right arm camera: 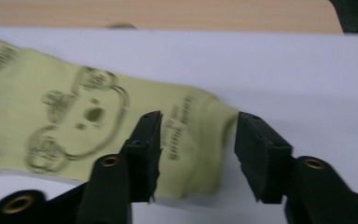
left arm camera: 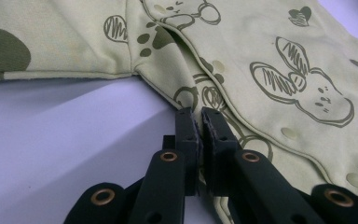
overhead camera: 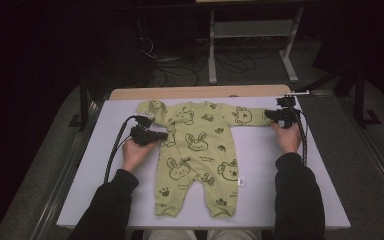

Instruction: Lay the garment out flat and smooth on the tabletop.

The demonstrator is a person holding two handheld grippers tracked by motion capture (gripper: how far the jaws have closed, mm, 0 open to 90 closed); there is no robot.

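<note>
A pale green baby romper (overhead camera: 200,150) with dark animal prints lies flat, face up, on a white board (overhead camera: 285,200), sleeves spread and legs toward me. My left gripper (overhead camera: 165,135) comes in from the left below the romper's left armpit. In the left gripper view its jaws (left arm camera: 199,116) stand shut, pinching the side edge of the romper (left arm camera: 261,51). My right gripper (overhead camera: 269,115) lies at the end of the right sleeve. In the right gripper view its jaws (right arm camera: 198,126) stand apart on either side of the sleeve cuff (right arm camera: 191,140), with neither pad pressing on it.
The board rests on a wooden tabletop (overhead camera: 200,92) whose far edge shows behind the romper. Beyond it stand a pale metal frame (overhead camera: 250,30) and loose cables (overhead camera: 180,70) on a dark floor. Bare board lies left and right of the romper's legs.
</note>
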